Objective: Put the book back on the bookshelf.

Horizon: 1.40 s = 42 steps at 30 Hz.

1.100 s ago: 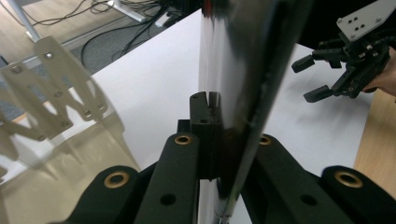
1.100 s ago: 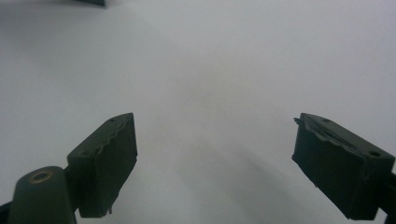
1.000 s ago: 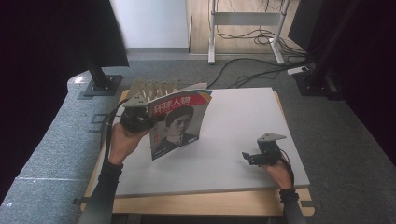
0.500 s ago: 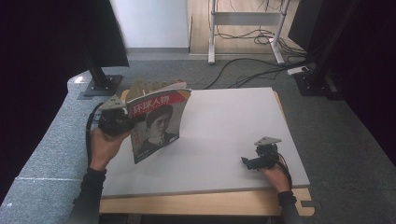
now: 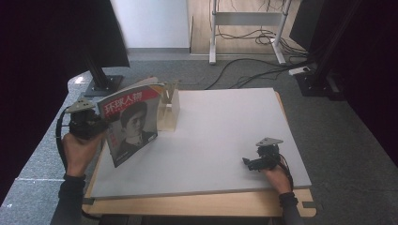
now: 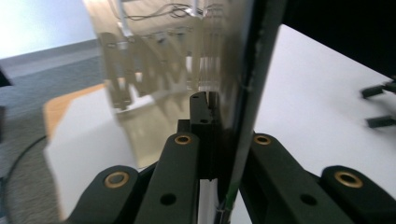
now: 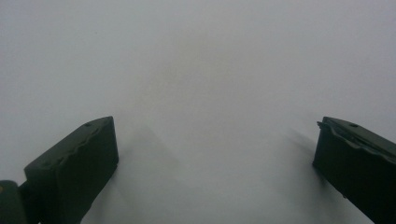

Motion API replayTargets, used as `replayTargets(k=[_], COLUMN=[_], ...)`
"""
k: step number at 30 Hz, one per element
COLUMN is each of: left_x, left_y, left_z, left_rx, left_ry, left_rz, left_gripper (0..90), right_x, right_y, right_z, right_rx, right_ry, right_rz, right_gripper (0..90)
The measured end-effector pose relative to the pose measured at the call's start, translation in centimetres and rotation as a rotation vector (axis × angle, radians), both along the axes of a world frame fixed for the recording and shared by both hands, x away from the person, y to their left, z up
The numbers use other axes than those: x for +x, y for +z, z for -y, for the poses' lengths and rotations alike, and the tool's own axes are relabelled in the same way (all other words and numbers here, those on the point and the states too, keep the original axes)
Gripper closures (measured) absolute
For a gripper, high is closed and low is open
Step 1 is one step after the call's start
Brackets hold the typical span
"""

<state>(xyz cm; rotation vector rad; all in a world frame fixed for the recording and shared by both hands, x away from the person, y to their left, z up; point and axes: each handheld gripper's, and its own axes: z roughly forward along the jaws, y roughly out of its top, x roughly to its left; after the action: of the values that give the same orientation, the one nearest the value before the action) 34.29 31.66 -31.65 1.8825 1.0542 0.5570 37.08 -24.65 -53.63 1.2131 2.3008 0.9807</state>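
Glossy magazine (image 5: 131, 123) is standing nearly upright over the table's (image 5: 225, 140) near-left edge, the left gripper (image 5: 87, 125) clamping its left edge. Just to its far right is the wooden rack (image 5: 169, 110); the right gripper (image 5: 256, 163), jaws wide apart, is resting well away, near right.

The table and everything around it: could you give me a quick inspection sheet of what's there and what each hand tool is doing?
Surface: white board on a wooden table, mostly bare.
Job's things: magazine, held upright off the board at its left edge; wooden rack standing behind it.
Clutter: nothing seen.
Grippers: left gripper shut on the magazine's edge; right gripper open, low over the board near its front right.
Cables: one trails from each gripper; more lie on the floor beyond.
Surroundings: grey carpet, dark stands, a white desk frame.
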Motion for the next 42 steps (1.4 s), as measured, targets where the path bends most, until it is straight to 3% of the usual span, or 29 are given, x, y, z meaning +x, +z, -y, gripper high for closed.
replayTargets(k=[10, 22, 28, 31, 34, 37, 38, 39, 42], left_x=[1.7, 6.4, 8.5, 9.3, 9.5, 9.5, 9.5, 9.5, 9.4], left_y=[0.2, -0.5, -1.6, -2.3, -1.9, -1.2, -1.0, -0.8, -0.5], left_z=[-1.6, -0.6, 0.1, 0.3, -0.1, -0.2, -0.2, -0.2, -0.1], left_rx=[0.001, -0.022, -0.055, -0.042, -0.058, -0.001, 0.006, 0.013, 0.065], left_ry=[0.113, 0.182, 0.203, 0.175, 0.120, 0.090, 0.086, 0.074, 0.083], left_rz=[0.027, 0.051, 0.068, 0.026, -0.052, -0.138, -0.154, -0.196, -0.216], left_gripper=[87.0, 87.0, 86.9, 86.6, 86.1, 84.7, 84.6, 84.0, 85.2], right_x=[0.0, 0.0, 0.0, 0.0, 0.0, 0.0, 0.0, 0.0, 0.0], right_y=[0.0, 0.0, 0.0, 0.0, 0.0, 0.0, 0.0, 0.0, 0.0], right_z=[0.0, 0.0, 0.0, 0.0, 0.0, 0.0, 0.0, 0.0, 0.0], right_rx=[0.000, 0.001, 0.001, 0.000, 0.001, 0.000, 0.000, 0.000, 0.000], right_ry=[0.000, -0.001, -0.001, 0.001, 0.001, 0.002, 0.001, 0.002, 0.002], right_rz=[0.000, 0.000, 0.001, 0.002, 0.002, 0.000, 0.000, 0.000, -0.001], right_gripper=[0.0, 0.0, 0.0, 0.0, 0.0, 0.0, 0.0, 0.0, 0.0])
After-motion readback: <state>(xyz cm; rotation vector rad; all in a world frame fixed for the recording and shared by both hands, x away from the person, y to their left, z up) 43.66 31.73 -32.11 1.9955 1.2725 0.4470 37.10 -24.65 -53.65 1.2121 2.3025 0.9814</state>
